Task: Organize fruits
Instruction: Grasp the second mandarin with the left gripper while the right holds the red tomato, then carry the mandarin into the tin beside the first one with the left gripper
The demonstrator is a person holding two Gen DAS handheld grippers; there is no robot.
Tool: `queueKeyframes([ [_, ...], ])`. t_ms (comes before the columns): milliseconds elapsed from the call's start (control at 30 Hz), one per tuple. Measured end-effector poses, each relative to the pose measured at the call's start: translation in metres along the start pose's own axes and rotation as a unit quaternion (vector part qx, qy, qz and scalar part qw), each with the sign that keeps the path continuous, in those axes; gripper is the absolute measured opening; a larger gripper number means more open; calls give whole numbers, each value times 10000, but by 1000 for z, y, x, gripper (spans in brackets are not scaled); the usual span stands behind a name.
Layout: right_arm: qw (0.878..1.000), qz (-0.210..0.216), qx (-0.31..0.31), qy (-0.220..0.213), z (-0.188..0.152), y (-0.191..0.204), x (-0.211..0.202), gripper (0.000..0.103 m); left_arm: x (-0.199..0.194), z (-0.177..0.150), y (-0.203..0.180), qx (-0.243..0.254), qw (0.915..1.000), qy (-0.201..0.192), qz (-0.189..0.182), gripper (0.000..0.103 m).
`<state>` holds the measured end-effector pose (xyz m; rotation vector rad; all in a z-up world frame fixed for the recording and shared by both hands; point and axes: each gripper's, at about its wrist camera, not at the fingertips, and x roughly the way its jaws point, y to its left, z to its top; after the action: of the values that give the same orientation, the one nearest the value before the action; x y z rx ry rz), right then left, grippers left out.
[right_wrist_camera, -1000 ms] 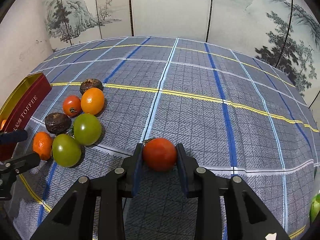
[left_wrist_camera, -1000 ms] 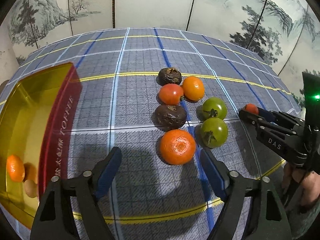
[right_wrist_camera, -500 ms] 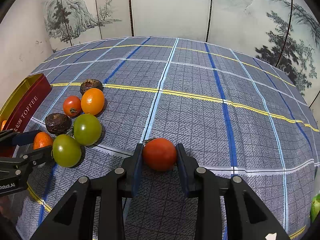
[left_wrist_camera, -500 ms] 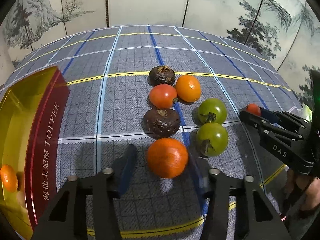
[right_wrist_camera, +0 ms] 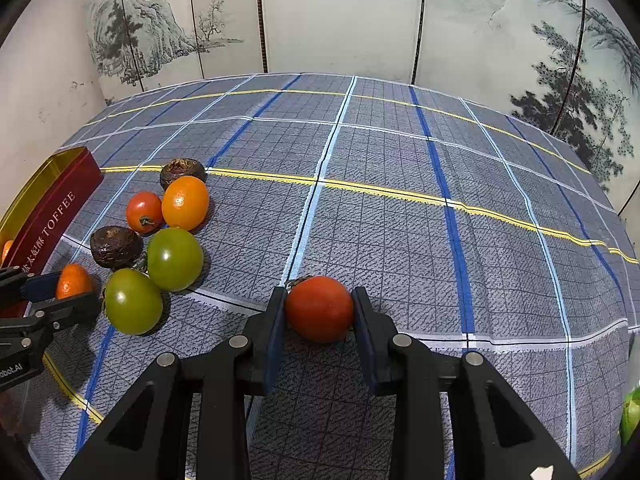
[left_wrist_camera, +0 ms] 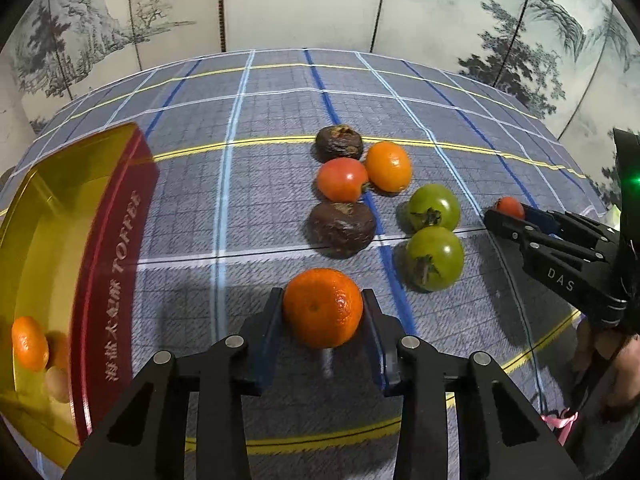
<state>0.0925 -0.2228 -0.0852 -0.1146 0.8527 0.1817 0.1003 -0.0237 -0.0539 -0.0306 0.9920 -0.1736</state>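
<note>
My left gripper [left_wrist_camera: 323, 316] is shut on a mandarin [left_wrist_camera: 322, 307] low over the checked cloth; it also shows in the right wrist view [right_wrist_camera: 72, 280]. My right gripper [right_wrist_camera: 319, 308] is shut on a red tomato [right_wrist_camera: 319, 307], seen small in the left wrist view [left_wrist_camera: 509, 207]. On the cloth lie two green tomatoes [left_wrist_camera: 434, 258] [left_wrist_camera: 434, 206], two dark brown fruits [left_wrist_camera: 342, 229] [left_wrist_camera: 339, 142], a red tomato [left_wrist_camera: 342, 179] and an orange fruit [left_wrist_camera: 389, 166]. A gold and red toffee tin [left_wrist_camera: 120, 248] at the left holds a mandarin [left_wrist_camera: 29, 343].
A painted folding screen [right_wrist_camera: 340, 16] stands behind the table. The cloth's front edge runs just below both grippers. A green object [right_wrist_camera: 631, 412] shows at the far right edge of the right wrist view.
My left gripper moved forward around the nearest mandarin and closed on it. The right gripper has kept still with its red tomato.
</note>
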Motion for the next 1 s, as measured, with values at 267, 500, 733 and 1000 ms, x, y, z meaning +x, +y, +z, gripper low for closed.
queueKeyframes([
  [267, 10000, 4, 4, 0, 0, 0, 0, 30, -15, -5, 13, -105, 9999, -68, 98, 38],
  [500, 10000, 2, 3, 0, 0, 0, 0, 30, -34, -2, 25, -155, 9993, -277, 219, 38],
  [733, 10000, 1, 2, -1, 0, 0, 0, 30, -54, 2, 48, -262, 9978, -471, 385, 38],
  [1000, 10000, -8, 13, 2, 0, 0, 0, 32, -66, 3, 92, -638, 9962, -501, 320, 38],
])
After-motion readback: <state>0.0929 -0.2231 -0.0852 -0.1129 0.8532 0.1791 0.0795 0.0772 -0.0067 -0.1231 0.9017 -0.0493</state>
